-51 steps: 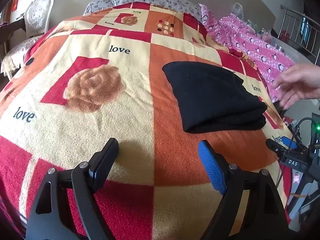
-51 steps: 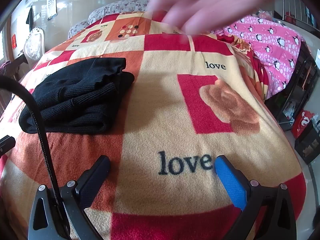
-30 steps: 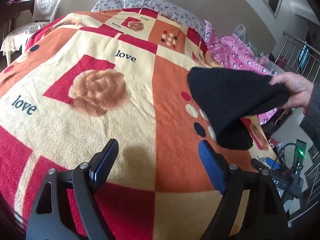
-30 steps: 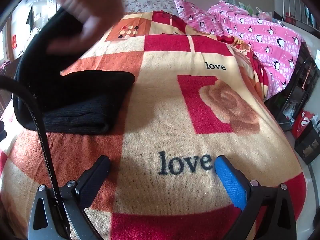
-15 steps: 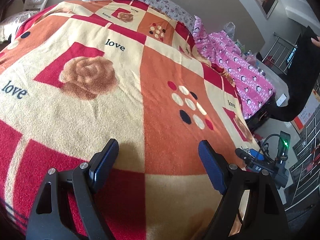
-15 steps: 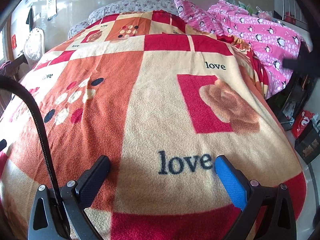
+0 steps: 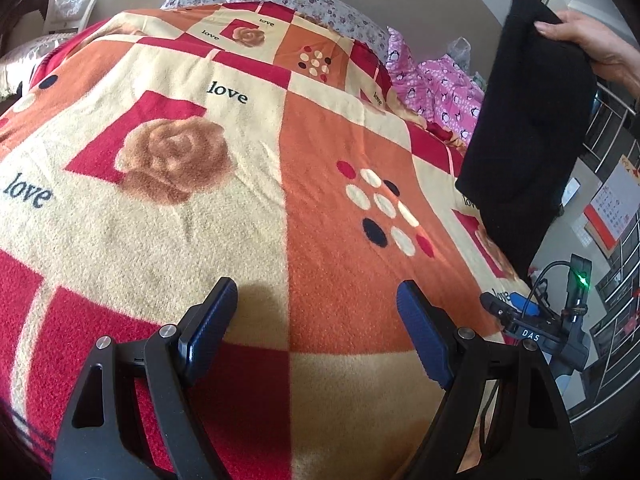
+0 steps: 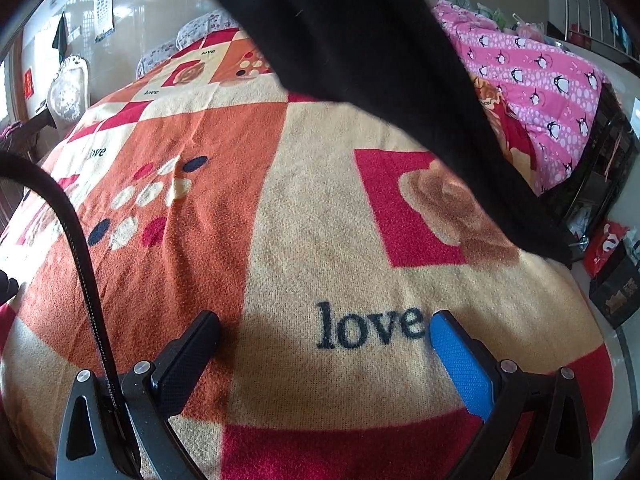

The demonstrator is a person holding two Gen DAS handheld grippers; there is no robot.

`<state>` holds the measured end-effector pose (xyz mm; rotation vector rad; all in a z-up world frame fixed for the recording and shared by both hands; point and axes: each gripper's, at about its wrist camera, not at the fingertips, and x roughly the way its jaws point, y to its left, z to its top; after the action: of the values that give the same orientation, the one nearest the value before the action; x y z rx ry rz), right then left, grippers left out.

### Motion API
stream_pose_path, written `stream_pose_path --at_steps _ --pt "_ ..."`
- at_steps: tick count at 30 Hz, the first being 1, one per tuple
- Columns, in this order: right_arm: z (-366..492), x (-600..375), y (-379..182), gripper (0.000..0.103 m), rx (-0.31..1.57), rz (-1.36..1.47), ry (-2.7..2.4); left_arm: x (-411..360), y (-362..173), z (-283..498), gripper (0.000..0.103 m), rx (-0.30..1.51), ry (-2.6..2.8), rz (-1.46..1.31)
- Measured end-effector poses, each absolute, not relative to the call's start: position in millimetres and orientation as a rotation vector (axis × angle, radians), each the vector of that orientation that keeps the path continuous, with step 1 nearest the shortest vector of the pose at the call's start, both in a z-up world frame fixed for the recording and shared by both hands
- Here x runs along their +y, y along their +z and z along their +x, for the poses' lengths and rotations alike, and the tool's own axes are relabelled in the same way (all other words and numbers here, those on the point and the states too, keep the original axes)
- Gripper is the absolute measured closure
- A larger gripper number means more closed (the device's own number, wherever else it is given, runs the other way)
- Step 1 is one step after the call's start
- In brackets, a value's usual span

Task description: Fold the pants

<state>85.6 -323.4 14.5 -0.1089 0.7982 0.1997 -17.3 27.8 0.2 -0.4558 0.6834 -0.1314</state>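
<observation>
The word "love" is woven in dark letters into the fleecy red, orange and cream patchwork blanket (image 7: pixel 256 208) that covers the bed. In the left wrist view it reads at the far centre on a cream square, at the left edge, and twice in small letters on far squares near the pillows. In the right wrist view it stands large on the near cream square between the fingers, and smaller at the far left. White letters "DAS" stand on the black device (image 7: pixel 534 334) at the bed's near right. The wall chart (image 8: pixel 105 8) is too small to read.
</observation>
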Motion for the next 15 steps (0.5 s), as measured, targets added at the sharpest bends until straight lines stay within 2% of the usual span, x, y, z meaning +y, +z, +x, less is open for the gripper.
stream_pose_path --at_steps 15 --pt "85.7 -323.6 13.5 0.000 0.798 -0.109 0.200 28.1 1.1 -17.8 0.021 0.680 -0.140 -0.472"
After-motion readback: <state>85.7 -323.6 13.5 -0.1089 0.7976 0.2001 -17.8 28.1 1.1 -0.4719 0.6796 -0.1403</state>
